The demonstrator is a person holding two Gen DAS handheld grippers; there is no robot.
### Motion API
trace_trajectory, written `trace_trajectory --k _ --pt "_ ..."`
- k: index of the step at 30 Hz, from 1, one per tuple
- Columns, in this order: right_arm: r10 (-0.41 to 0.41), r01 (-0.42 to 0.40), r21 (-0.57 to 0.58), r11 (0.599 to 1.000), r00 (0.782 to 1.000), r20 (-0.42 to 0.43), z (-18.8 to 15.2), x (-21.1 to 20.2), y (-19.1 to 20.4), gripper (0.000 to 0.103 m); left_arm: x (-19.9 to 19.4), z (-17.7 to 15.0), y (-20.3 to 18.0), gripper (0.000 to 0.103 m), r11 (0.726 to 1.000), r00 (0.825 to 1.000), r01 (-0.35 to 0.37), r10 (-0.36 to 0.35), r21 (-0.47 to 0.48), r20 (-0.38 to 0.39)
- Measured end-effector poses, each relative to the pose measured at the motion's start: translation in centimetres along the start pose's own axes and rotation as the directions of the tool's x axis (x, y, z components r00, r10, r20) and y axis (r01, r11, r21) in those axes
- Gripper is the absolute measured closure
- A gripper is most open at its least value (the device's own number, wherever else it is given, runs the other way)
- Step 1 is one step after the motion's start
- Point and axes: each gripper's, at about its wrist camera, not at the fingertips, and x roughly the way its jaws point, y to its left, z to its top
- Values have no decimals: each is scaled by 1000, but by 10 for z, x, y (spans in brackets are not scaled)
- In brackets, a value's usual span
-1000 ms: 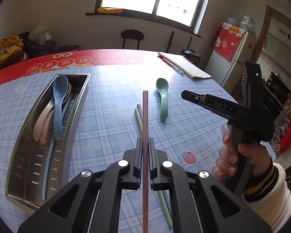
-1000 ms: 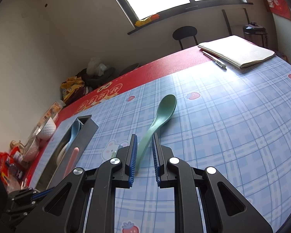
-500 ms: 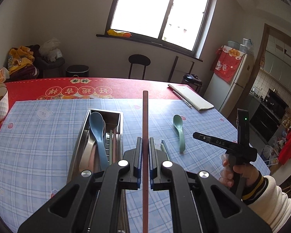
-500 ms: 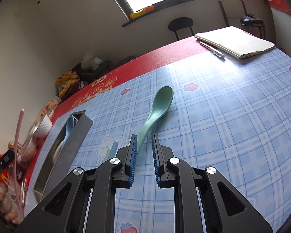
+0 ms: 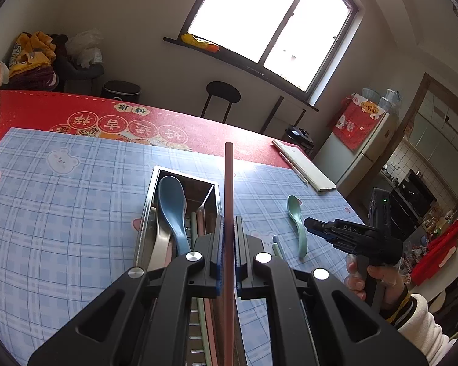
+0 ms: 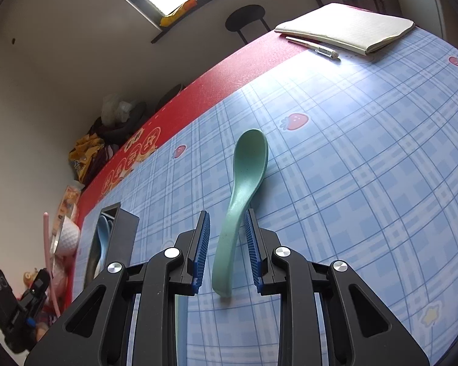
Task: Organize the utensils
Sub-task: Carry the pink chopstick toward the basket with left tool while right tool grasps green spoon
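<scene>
My left gripper (image 5: 228, 218) is shut on a pink chopstick (image 5: 228, 183) that sticks out ahead along its fingers. It hovers over the near end of a long metal tray (image 5: 151, 189), which holds a blue spoon (image 5: 172, 201), other spoons and chopsticks. A green spoon (image 6: 244, 177) lies on the checked cloth to the tray's right. My right gripper (image 6: 226, 213) straddles its handle, its jaws opening and the pads not pressing on it. In the left wrist view, the right gripper (image 5: 308, 222) points at the green spoon (image 5: 296, 216).
Two loose chopsticks (image 5: 276, 245) lie on the cloth between tray and green spoon. A notebook (image 6: 351, 27) and a pen (image 6: 314, 48) sit at the far right edge. A white bowl (image 6: 68, 235) stands beyond the tray at the left.
My left gripper has carried the pink chopstick leftward to above the tray. My right gripper's jaws have widened around the green spoon's handle and edged forward along it.
</scene>
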Motion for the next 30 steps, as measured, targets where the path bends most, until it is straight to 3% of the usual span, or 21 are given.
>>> trace_trajectory --k 9,12,13,17,23,30 --pt "-102 102 0 995 995 -25 -1 25 15 78 -1 3 13 97 999 1000 14 -14 -30 11" --pt "-108 108 19 994 994 -15 -1 27 17 81 1 1 16 97 999 1000 12 -12 -37 1" --pt "-114 114 18 993 993 -11 -1 28 17 87 2 1 17 97 999 1000 13 -13 -40 -3" --pt "-59 58 24 998 998 10 -9 29 13 95 9 -1 23 97 998 1000 6 -8 -60 -25" --pt "39 -40 10 999 997 72 -10 16 11 96 19 -7 24 97 998 998 2 -5 -60 -59" --pt "52 -50 -31 998 997 65 -9 18 18 95 25 -5 24 97 998 996 -25 20 -58 -83"
